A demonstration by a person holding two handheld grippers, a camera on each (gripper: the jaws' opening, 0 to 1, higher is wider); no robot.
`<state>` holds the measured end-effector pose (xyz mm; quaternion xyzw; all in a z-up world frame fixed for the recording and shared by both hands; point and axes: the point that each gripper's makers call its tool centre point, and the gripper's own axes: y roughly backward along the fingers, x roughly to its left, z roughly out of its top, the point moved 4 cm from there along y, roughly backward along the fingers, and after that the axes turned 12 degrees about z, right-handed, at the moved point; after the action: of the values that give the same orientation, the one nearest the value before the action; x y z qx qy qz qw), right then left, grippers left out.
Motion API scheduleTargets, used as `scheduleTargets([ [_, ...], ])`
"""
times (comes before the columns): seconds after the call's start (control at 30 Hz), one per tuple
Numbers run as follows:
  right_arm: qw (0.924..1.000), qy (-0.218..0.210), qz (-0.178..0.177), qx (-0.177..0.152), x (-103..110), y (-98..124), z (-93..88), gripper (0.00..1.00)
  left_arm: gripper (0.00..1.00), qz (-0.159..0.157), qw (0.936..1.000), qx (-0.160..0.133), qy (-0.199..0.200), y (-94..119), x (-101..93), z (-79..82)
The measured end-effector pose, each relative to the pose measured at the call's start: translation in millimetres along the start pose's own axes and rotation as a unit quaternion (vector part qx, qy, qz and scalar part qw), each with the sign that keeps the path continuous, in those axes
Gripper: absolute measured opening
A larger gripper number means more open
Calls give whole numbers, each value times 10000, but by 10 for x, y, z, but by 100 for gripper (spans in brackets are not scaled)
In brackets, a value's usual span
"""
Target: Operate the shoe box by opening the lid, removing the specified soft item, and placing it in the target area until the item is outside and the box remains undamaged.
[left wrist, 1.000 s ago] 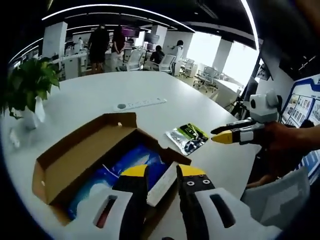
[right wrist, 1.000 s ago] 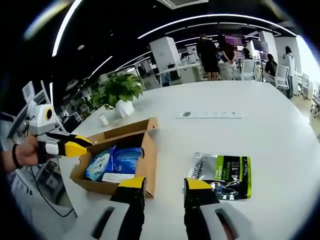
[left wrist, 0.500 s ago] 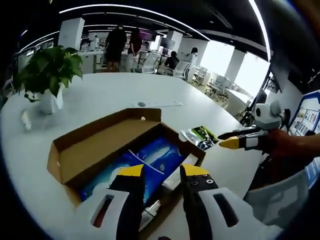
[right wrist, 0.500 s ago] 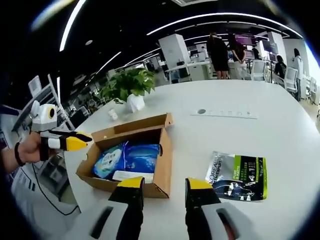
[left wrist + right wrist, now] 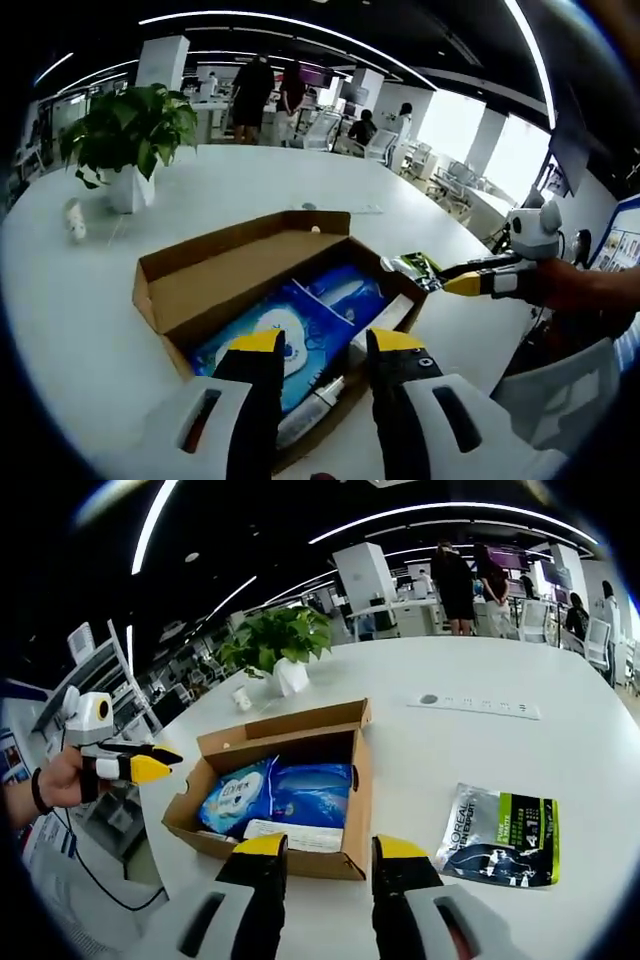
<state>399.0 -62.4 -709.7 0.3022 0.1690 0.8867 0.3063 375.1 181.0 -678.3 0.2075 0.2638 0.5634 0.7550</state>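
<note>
Bright ceiling strips and windows; sharp centre, edges warped.

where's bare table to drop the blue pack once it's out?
Bare table between shoe box, power strip and foil pouch; also between box and potted plant. Crowded: inside the box, around the blue pack.

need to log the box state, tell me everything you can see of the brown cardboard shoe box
The brown cardboard shoe box is open, its lid folded back flat behind it, lying on the round white table. It looks like plain corrugated card, undamaged. Inside lie a blue plastic soft pack and a white flat item. Neither gripper touches it.
</note>
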Motion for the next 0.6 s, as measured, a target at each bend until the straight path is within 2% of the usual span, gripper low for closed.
scheduleTargets([
  [0.2,9999,80,123,68,72,-84,30,31,35,81,9999,2,139,99,30,-94],
  [0.6,9987,236,415,176,248,-366,181,30,36,171,9996,-43,200,207,131,-146],
])
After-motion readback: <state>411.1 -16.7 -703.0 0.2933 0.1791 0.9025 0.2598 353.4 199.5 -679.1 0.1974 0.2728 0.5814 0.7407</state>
